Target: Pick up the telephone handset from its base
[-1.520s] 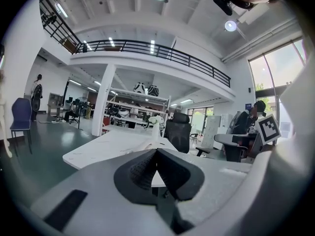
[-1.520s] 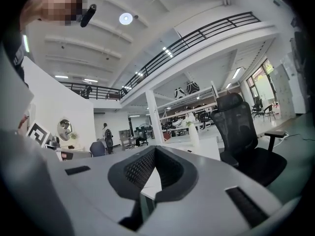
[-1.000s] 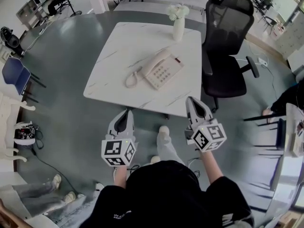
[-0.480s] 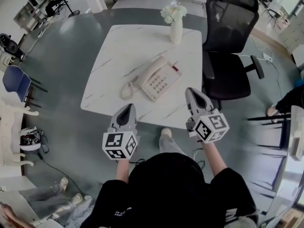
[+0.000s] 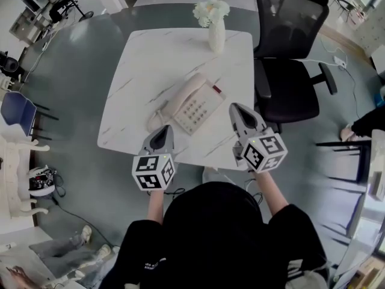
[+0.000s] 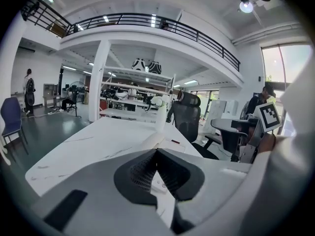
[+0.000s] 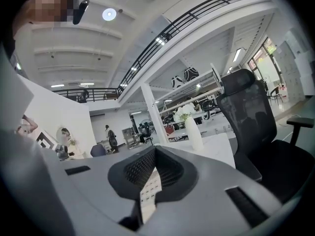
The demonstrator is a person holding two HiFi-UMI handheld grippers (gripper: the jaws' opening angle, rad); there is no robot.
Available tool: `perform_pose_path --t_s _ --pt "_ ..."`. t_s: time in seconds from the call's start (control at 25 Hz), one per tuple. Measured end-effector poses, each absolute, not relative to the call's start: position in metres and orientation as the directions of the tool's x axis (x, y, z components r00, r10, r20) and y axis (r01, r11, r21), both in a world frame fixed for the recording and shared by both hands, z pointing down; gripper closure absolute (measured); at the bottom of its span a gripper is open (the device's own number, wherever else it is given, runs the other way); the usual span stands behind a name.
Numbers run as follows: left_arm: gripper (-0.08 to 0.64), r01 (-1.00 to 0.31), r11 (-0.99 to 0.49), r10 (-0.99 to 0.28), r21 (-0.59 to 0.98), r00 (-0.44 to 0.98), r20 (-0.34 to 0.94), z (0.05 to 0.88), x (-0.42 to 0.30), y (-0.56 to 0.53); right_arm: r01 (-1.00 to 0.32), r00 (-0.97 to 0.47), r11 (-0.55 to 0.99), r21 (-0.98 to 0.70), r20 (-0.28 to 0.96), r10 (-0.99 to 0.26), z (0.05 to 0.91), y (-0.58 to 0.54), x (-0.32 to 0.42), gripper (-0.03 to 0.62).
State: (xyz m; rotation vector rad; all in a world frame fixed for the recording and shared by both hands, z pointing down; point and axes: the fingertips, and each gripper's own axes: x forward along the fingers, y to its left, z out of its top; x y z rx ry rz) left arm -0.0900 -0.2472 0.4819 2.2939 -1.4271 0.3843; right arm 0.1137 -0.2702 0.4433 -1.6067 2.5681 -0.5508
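A cream-coloured push-button desk telephone point(image 5: 194, 105) sits on a white, marble-veined square table point(image 5: 162, 53), toward the edge nearest the person. Its long cream handset point(image 5: 182, 93) lies in the cradle along the left side of the base, not lifted, with the pale coiled cord point(image 5: 156, 120) looping from its near end onto the tabletop.

The left gripper point(image 5: 162, 129), grey with a marker cube at its back, hangs over the near table edge, its tip just beside the coiled cord. In the left gripper view its jaws point(image 6: 156, 151) are pressed together with nothing between them, and the handset shows beyond the tip.

The right gripper point(image 5: 236, 107) is over the table's near right part, just to the right of the telephone's keypad and apart from it. In the right gripper view its jaws point(image 7: 155, 149) meet at the tip and grip nothing; the keypad shows in the gap beneath them.

At the far edge of the table stands a tall white vase of pale flowers point(image 5: 216, 32), and a black mesh office chair point(image 5: 289, 47) is just to the right of the table
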Motion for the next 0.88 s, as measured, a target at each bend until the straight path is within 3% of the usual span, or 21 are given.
perform_pose_path --t_s 0.88 --pt "0.560 -0.814 -0.559 -0.589 0.158 0.524 0.615 0.540 -0.079 -0.359 -0.893 -0.391 0.307 -0.328 0.231 -0.891 0.495 -0.347 0.099 0.600"
